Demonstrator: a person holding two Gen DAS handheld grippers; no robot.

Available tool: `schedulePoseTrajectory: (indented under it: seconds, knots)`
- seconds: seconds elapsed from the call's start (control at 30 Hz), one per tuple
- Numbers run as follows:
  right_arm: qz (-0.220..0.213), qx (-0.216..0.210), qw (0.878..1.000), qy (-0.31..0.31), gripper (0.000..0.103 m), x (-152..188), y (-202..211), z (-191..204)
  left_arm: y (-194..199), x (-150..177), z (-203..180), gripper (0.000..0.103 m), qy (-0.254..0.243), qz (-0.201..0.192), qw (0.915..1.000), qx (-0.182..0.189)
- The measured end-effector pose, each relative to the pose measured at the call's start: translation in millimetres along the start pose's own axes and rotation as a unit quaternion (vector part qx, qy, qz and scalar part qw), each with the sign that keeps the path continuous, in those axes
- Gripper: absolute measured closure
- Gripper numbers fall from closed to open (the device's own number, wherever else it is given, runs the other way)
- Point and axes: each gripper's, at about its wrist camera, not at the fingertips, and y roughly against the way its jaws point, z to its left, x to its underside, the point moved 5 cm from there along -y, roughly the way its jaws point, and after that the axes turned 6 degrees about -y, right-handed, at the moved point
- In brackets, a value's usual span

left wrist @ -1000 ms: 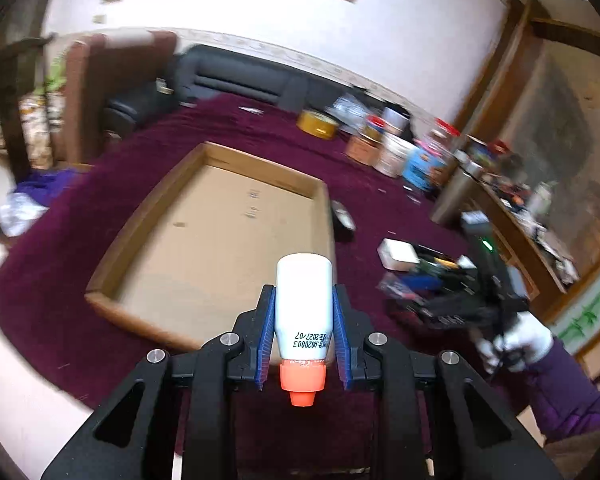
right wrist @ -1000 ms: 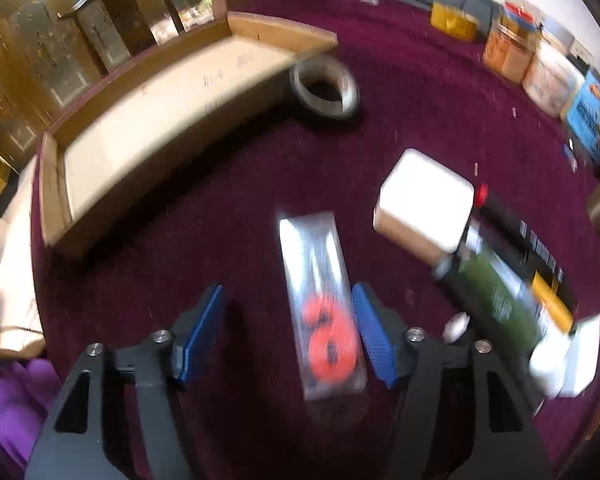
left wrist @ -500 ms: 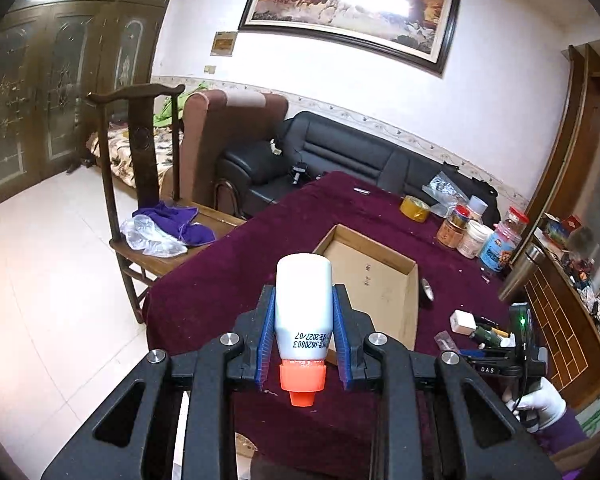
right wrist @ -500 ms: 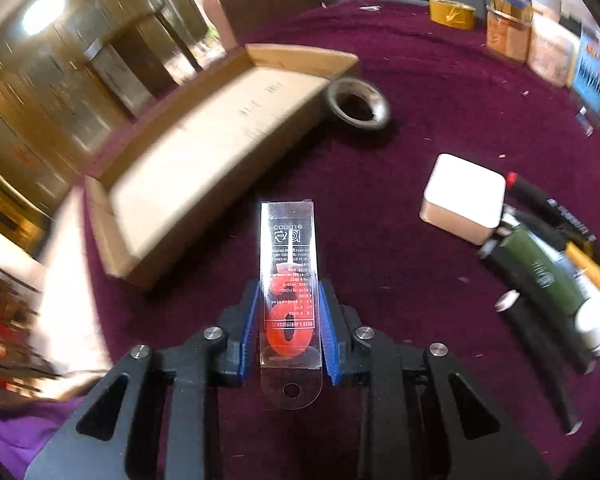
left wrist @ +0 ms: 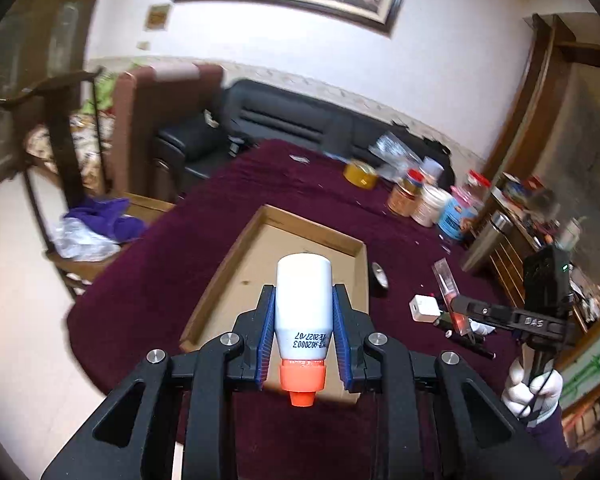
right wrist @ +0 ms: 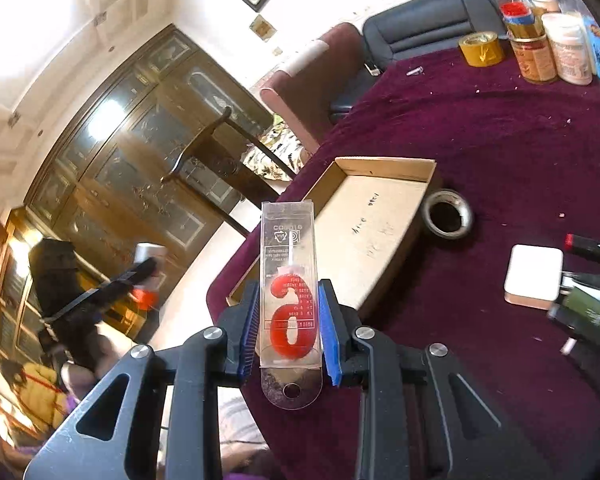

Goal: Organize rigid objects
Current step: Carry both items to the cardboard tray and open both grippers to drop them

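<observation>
**Both grippers holding items above the maroon counter**

Left wrist view: the left gripper (left wrist: 303,340) is clamping a white plastic bottle with an orange cap (left wrist: 303,312) between its blue-padded fingers (left wrist: 265,334), the cap pointing back toward the camera and the rounded base pointing away. Beyond the bottle, at 12 o'clock, a shallow brown cardboard tray (left wrist: 318,236) is lying on the counter (left wrist: 204,240), which is draped in dark maroon cloth. At 3 o'clock the right gripper (left wrist: 458,312) is showing, carried by a white-gloved hand (left wrist: 534,394) and gripping a clear plastic packet with a red shape inside (left wrist: 452,296). Just beside it at 9 o'clock, a small white square box (left wrist: 424,308) is sitting on the cloth, and a silver-grey tape roll (left wrist: 379,275) is lying just beside the tray's right wall. At 1 o'clock, a yellow tape roll (left wrist: 361,174) and a group of jars (left wrist: 428,196) are standing near the far edge.

Right wrist view: the right gripper (right wrist: 288,326) is pinching the clear packet (right wrist: 290,280) by its long sides with its blue fingers (right wrist: 249,326); the red numeral candle inside is sitting between the pads, and the hang-hole tab is pointing toward the camera. The cardboard tray (right wrist: 384,168) is lying at 1 o'clock, with the silver-grey tape roll (right wrist: 447,214) touching or just beside its right wall. The white box (right wrist: 534,274) is resting at 3 o'clock, next to dark markers (right wrist: 592,248). At 9 o'clock, blurred, the left gripper (right wrist: 140,276) is carrying the white bottle (right wrist: 150,254).
</observation>
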Motion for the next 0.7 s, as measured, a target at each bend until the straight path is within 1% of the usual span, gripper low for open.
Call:
schedulePoseTrajectory:
  seconds: [0.07,0.17,0.27,0.4,0.5,0.57,0.67,0.7]
  knots:
    - [0.005,0.009,1.0,-0.008,0.077,-6.9,-15.8,2.7,-28.8,-9.1,2.3,0.08,-0.003,0.016,0.9998,0.014]
    - [0.016,0.039,0.999,-0.017,0.077,-18.2,-42.6,-0.3,-76.4,-19.0,9.7,0.08,0.008,0.042,0.9982,0.043]
    - [0.019,0.097,0.994,-0.039,0.077,-30.5,-73.3,-21.1,-133.1,-19.4,17.8,0.08,0.042,0.084,0.9931,0.07]
    - [0.019,0.15,0.986,-0.069,0.077,-45.8,-96.8,-49.1,-187.1,-15.7,16.2,0.08,0.066,0.124,0.9866,0.083]
    - [0.014,0.192,0.979,-0.07,0.077,-55.9,-104.8,-60.7,-213.8,-15.5,5.4,0.081,0.06,0.137,0.9849,0.086]
    - [0.012,0.209,0.975,-0.071,0.076,-60.9,-107.8,-66.7,-227.2,-16.0,0.8,0.081,0.06,0.142,0.9841,0.089]
    - [-0.001,0.239,0.969,-0.065,0.075,-67.2,-109.3,-72.7,-243.6,-14.3,1.1,0.08,0.074,0.148,0.9821,0.089]
    - [-0.002,0.243,0.968,-0.063,0.073,-68.6,-111.2,-73.7,-248.4,-12.9,2.8,0.078,0.079,0.152,0.9811,0.09]
